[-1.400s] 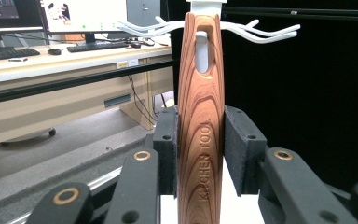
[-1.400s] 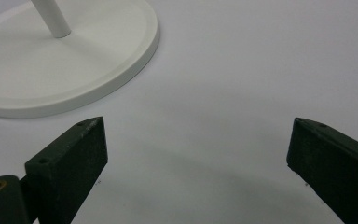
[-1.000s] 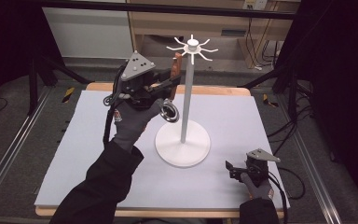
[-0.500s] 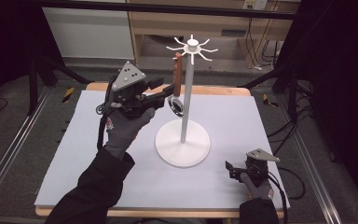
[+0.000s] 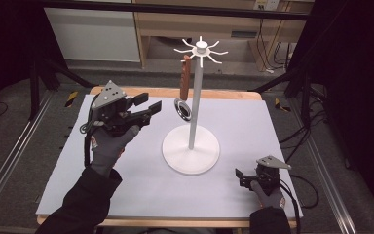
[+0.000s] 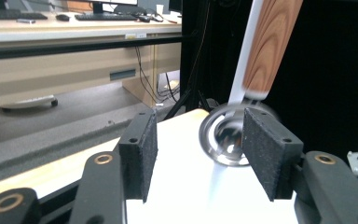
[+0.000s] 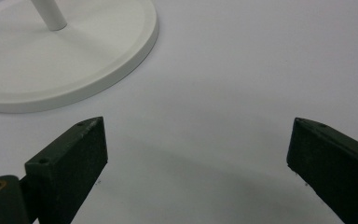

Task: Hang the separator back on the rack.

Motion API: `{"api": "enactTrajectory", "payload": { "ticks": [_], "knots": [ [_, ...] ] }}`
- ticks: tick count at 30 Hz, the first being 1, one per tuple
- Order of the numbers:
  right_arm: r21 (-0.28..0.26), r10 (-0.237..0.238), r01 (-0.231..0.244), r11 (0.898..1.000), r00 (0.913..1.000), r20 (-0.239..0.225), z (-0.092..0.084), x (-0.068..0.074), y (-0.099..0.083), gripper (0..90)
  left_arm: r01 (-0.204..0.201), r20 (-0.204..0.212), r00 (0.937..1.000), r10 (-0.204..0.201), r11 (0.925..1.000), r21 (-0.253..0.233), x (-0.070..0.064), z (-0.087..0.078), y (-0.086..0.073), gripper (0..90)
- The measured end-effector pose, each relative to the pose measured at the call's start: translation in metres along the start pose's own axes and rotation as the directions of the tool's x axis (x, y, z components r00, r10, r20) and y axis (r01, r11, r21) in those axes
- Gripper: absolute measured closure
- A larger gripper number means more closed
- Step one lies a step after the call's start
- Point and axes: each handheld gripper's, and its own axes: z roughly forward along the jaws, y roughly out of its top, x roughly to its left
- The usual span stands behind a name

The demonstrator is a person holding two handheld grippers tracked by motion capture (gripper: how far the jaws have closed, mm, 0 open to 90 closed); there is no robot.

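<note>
Ladle (image 5: 185, 92) hung swinging from rack (image 5: 195, 112); left gripper (image 5: 148, 108) just opened, empty, near enough to knock it off

In the left gripper view the ladle (image 6: 242, 126) is smeared with motion blur: its steel bowl is soft at the rim, and the right-hand pad (image 6: 265, 156) covers part of it. The wooden handle (image 6: 272, 44) runs off the top edge, so its hanging end is out of frame. In the right gripper view the white stand (image 7: 65, 60) is cut by the top and left edges, its pole chopped off just above the base. In the high view the hooks at the stand's top (image 5: 200, 50) are too small to tell which one holds the handle. The right gripper (image 5: 243, 176) is small there, its pads hard to separate.
</note>
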Motion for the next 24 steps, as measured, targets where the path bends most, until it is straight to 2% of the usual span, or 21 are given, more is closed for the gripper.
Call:
{"api": "enactTrajectory", "payload": {
  "ticks": [7,11,17,24],
  "knots": [
    [0.004,0.008,-0.008,1.0,1.0,0.0,0.0,0.001,0.0,5.3,0.016,-0.031,0.9994,-0.014,0.9986,0.05,0.015,-0.01,-0.033,43.7],
    [0.004,0.007,-0.007,1.0,1.0,0.002,0.0,0.001,0.0,5.3,0.037,-0.048,0.9983,-0.033,0.9954,0.088,0.025,-0.012,-0.055,43.4],
    [0.005,-0.004,0.003,1.0,0.9999,0.014,0.001,0.0,-0.001,5.2,0.052,-0.081,0.9959,-0.039,0.9855,0.162,0.04,-0.013,-0.086,41.5],
    [0.008,-0.007,0.007,1.0,0.9996,0.027,0.001,0.0,-0.001,5.1,0.084,-0.12,0.9911,-0.058,0.9695,0.23,0.057,-0.02,-0.122,39.4]
  ]
}}
